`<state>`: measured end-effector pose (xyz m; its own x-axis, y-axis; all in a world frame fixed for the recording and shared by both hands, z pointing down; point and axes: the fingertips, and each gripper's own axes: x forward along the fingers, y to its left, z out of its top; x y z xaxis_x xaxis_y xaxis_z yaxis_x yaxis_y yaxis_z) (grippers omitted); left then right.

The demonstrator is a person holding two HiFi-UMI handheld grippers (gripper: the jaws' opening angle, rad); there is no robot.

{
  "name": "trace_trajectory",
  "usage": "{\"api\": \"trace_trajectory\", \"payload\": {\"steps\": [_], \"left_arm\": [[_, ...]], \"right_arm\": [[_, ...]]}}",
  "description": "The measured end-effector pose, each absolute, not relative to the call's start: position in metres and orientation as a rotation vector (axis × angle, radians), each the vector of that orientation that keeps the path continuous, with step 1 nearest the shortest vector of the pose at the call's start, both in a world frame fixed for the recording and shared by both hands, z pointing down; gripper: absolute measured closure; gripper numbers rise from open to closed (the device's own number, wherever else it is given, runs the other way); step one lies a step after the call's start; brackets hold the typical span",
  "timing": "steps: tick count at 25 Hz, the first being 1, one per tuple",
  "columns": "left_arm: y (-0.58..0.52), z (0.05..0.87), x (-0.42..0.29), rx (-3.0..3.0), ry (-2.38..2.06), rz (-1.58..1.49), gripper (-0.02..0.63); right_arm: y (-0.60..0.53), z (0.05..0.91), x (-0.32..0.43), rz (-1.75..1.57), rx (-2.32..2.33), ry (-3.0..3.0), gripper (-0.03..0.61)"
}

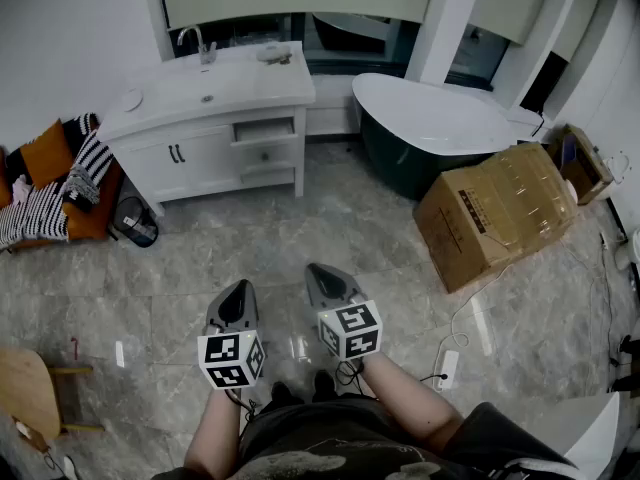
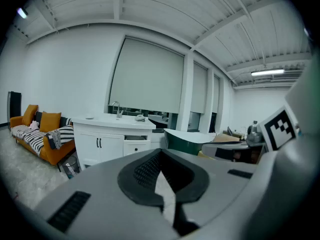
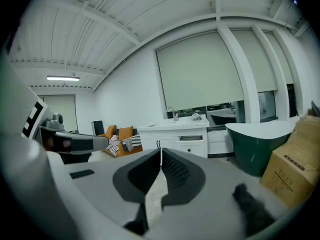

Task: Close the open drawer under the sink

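Observation:
A white vanity cabinet (image 1: 190,158) with a sink (image 1: 207,97) stands against the far wall. Its top drawer (image 1: 263,128) on the right side is pulled out a little; the same drawer (image 2: 136,138) shows in the left gripper view, and the drawer (image 3: 192,137) also in the right gripper view. Both grippers hang low over the floor, side by side, far from the cabinet and pointing toward it. My left gripper (image 1: 243,288) (image 2: 161,150) is shut and holds nothing. My right gripper (image 1: 316,270) (image 3: 160,149) is also shut and holds nothing.
A dark green bathtub (image 1: 430,118) with a white rim stands right of the vanity. A large cardboard box (image 1: 495,213) sits on the floor at the right. An orange sofa (image 1: 60,183) with striped cloth lies at the left, a wooden stool (image 1: 25,388) nearer, and a power strip (image 1: 447,368) by my feet.

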<state>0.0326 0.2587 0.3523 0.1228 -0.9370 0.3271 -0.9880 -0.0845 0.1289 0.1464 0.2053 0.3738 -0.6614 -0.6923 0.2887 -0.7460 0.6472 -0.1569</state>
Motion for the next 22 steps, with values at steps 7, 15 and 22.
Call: {"api": "trace_trajectory", "payload": {"steps": [7, 15, 22], "left_arm": [[0.252, 0.352, 0.048, 2.099, -1.894, 0.265, 0.6], [0.242, 0.352, 0.061, 2.077, -1.917, 0.247, 0.6], [0.235, 0.351, 0.055, 2.041, -1.98, 0.225, 0.598]], "right_arm": [[0.2, 0.377, 0.156, 0.397, 1.149, -2.678, 0.549], [0.189, 0.375, 0.168, 0.395, 1.121, -2.719, 0.551], [0.182, 0.382, 0.18, 0.421, 1.082, -2.761, 0.549]]}}
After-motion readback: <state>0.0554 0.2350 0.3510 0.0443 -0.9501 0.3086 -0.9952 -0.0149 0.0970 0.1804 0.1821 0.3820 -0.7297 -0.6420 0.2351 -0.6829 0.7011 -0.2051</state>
